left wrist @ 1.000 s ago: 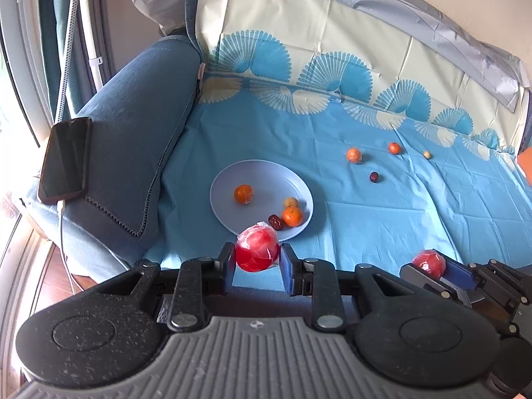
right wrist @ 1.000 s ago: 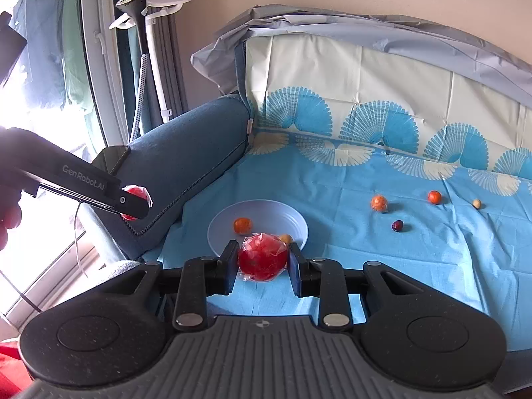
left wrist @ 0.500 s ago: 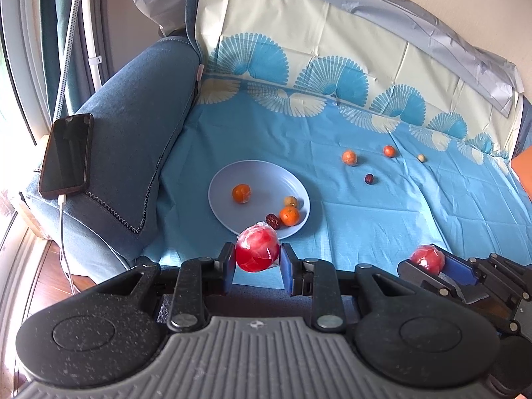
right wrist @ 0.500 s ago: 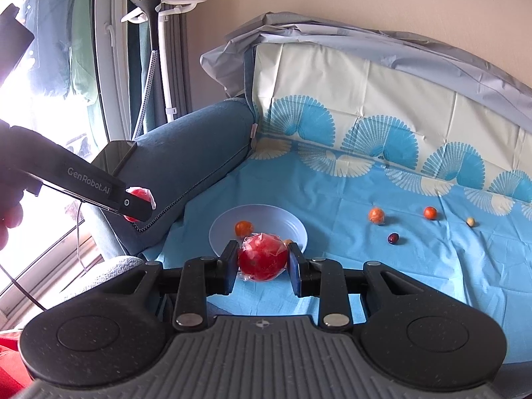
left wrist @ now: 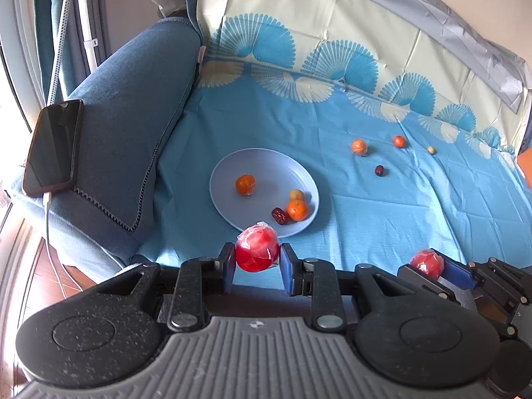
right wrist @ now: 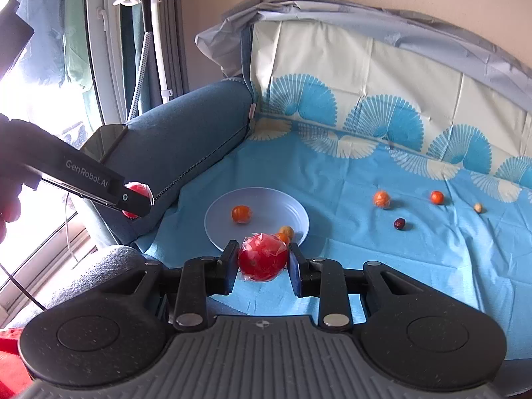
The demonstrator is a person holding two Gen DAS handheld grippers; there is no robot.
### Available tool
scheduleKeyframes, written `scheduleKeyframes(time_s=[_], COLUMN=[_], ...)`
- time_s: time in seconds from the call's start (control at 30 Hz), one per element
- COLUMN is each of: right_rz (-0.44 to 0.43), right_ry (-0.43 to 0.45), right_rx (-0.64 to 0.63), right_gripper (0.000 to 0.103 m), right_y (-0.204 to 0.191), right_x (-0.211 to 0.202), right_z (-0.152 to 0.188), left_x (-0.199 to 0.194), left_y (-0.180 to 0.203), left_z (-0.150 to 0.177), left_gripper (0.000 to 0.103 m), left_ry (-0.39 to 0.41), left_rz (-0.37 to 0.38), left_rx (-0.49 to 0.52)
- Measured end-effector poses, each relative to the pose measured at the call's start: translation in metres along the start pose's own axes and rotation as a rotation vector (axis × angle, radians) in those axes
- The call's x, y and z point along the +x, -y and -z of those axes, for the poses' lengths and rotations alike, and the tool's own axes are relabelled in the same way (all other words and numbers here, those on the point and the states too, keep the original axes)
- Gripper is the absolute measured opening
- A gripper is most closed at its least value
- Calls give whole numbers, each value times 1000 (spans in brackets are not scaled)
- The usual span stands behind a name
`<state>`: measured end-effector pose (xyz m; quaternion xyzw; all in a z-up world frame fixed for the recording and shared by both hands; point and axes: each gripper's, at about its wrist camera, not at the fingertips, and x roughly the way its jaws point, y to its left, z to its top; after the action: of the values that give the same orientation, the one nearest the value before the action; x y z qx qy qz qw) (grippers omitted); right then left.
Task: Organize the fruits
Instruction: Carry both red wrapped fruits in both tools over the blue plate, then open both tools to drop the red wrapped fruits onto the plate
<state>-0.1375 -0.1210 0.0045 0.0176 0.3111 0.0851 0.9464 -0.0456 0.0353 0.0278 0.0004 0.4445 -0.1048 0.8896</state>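
Observation:
My left gripper [left wrist: 256, 253] is shut on a red apple in clear wrap [left wrist: 256, 252], held just short of the near rim of a pale blue plate [left wrist: 232, 173]. The plate holds two small oranges [left wrist: 245, 184], a yellowish fruit and a dark red date [left wrist: 280, 215]. My right gripper [right wrist: 262, 259] is shut on a second wrapped red apple [right wrist: 262, 257], also in front of the plate [right wrist: 219, 212]. Each gripper shows in the other's view: the right one [left wrist: 429, 266] at lower right, the left one [right wrist: 136, 196] at left. Loose fruits lie on the blue cloth: two oranges [left wrist: 359, 146], a dark date [left wrist: 379, 170], a pale nut [left wrist: 431, 149].
A blue sofa armrest [left wrist: 133, 99] rises left of the plate, with a black phone [left wrist: 53, 146] and its cable on top. The cloth-covered backrest [left wrist: 332, 33] stands behind. A garment steamer [right wrist: 149, 33] and a window are at far left. A hand [right wrist: 8, 199] holds the left gripper.
Both grippers have shifted slightly with their apples still clamped; the plate and loose fruits sit a little differently in each view. Nothing was released or picked up.

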Motion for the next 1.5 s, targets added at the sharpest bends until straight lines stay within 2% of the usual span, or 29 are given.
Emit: scheduleKeyframes(time_s=[0.37, 0.73, 1.1, 1.37, 1.4, 1.43, 1.47, 1.5], right_rz=[-7, -21, -25, -23, -20, -22, -26, -25], right_ry=[-55, -107, -169, -204, -208, -213, -217, -214], right_rx=[22, 35, 18, -23, -31, -35, -38, -41], right_gripper=[32, 32, 32, 32, 32, 33, 34, 39], right_y=[11, 23, 38, 43, 43, 44, 44, 44], right_x=[69, 167, 239, 271, 275, 279, 282, 284], right_z=[-14, -27, -25, -19, -19, -20, -21, -22], left_x=[58, 156, 229, 260, 261, 263, 262, 260], left_y=[-5, -4, -9, -8, -6, -4, -3, -3], left_z=[-39, -76, -89, -92, -93, -93, -94, -95], left_gripper=[31, 31, 31, 32, 38, 57, 67, 87], left_ry=[-56, -145, -215, -222, -209, -199, -188, -172], left_rz=[-20, -42, -71, -106, -119, -127, -127, -122], left_rx=[16, 41, 63, 89, 106, 123, 131, 131])
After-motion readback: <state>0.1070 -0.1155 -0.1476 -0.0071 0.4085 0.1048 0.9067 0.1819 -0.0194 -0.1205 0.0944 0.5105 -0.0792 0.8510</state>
